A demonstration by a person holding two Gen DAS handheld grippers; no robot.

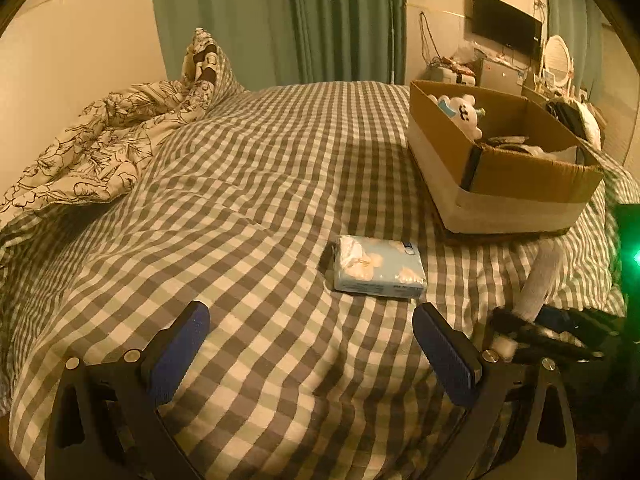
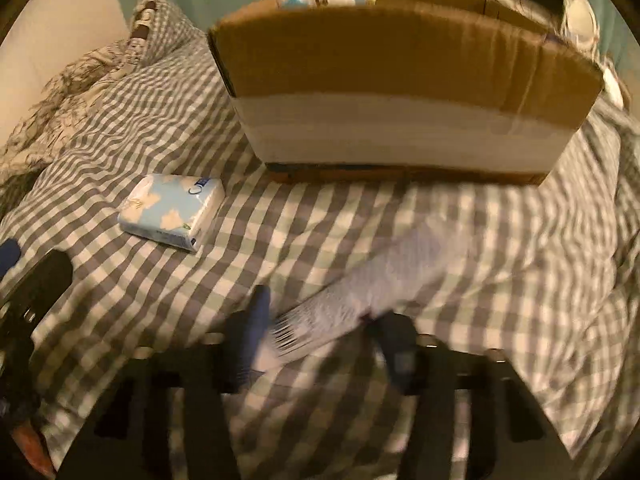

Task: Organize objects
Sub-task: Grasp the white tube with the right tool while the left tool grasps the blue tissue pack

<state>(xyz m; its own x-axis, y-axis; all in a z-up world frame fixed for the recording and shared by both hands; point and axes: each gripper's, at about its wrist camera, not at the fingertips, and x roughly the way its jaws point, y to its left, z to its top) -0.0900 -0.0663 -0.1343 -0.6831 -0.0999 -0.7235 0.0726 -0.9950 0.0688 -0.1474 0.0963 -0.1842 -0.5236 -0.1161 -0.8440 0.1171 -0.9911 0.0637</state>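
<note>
A light blue tissue pack lies on the checked bed cover, just ahead of my left gripper, which is open and empty with its blue pads wide apart. The pack also shows in the right wrist view at the left. My right gripper is shut on a white ribbed sock, held above the bed in front of the cardboard box. In the left wrist view the sock and right gripper show at the right edge. The box holds a white plush toy and other items.
A crumpled floral duvet and a pillow lie at the far left of the bed. Green curtains hang behind. A TV and a cluttered desk stand at the far right. The right wrist view is motion-blurred.
</note>
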